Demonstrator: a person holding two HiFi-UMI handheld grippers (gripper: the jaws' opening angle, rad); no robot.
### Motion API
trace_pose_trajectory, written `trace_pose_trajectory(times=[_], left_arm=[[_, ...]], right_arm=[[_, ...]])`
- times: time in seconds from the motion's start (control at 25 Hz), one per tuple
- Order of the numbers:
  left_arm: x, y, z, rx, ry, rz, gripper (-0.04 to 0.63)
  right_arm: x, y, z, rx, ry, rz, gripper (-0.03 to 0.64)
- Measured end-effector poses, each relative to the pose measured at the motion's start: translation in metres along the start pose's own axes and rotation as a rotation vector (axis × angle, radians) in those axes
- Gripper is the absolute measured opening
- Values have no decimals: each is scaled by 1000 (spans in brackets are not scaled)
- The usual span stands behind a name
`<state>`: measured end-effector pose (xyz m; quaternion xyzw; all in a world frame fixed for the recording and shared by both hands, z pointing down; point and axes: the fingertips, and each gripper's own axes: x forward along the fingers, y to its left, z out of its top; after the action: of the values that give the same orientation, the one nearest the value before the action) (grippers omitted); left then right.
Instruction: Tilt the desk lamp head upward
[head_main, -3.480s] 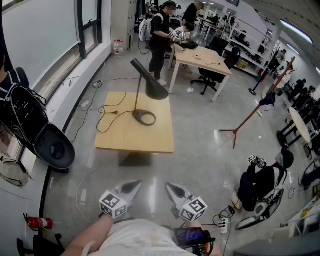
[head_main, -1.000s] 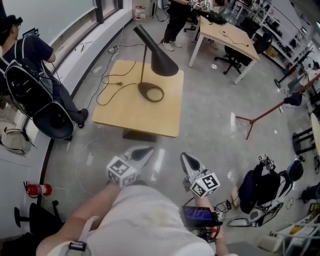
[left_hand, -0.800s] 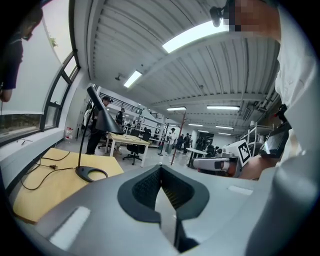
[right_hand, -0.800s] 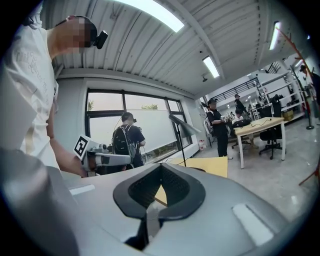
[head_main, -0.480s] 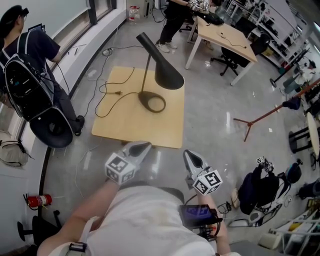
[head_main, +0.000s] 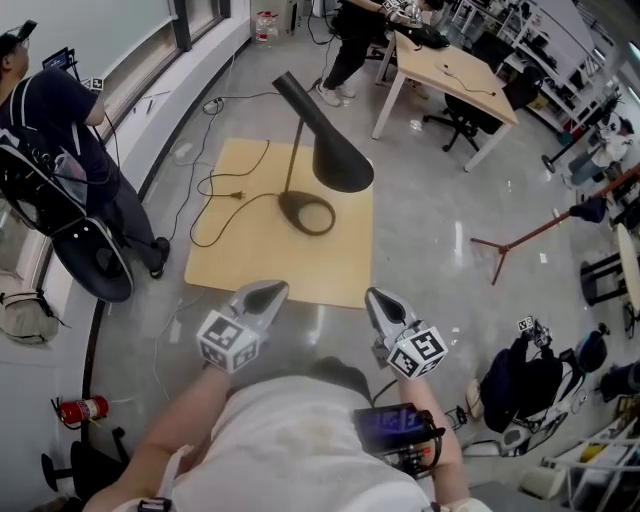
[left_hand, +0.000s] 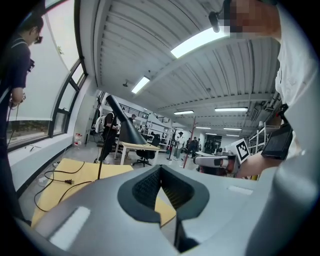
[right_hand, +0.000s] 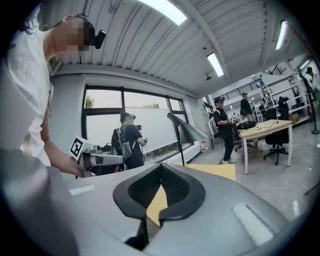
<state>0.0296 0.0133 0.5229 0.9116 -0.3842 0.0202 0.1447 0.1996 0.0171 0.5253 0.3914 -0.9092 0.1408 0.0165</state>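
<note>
Both grippers have come closer to the low wooden table (head_main: 240, 265) than they were 1 second ago, and the table's near edge now lies at their tips in the head view.

2 hand-held grippers reach forward side by side, well short of the lamp. The left gripper (head_main: 270, 291) has its jaws pressed together with nothing between them, as its own view confirms (left_hand: 161, 172). The right gripper (head_main: 377, 298) is likewise fully closed and empty (right_hand: 161, 175). Each carries a cube with square markers near the person's hand.

A black desk lamp stands on the far half of the table. Its ring-shaped base (head_main: 307, 213) rests flat on the wood, and a thin stem rises from it. The cone-shaped lamp head (head_main: 342, 160) slopes down toward the table's right side (its wide mouth faces downward). No gripper touches it. A black cord (head_main: 215, 190) loops across the table's left part, and its plug seems to lie loose on the wood.

To the left, 1 person with a backpack (head_main: 60, 130) stands by the window wall. A red fire extinguisher (head_main: 78, 410) lies on the floor at lower left.
</note>
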Motion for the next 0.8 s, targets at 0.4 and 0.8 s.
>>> trace_pose_trajectory(times=[0.4,0.8], left_arm=[[49,40,26,16,-3,50,2],[123,66,63,39,-18,75,2]], right_arm=[[52,-67,32,-3,-52,26,12],[95,-136,71,-21,-89,68,12]])
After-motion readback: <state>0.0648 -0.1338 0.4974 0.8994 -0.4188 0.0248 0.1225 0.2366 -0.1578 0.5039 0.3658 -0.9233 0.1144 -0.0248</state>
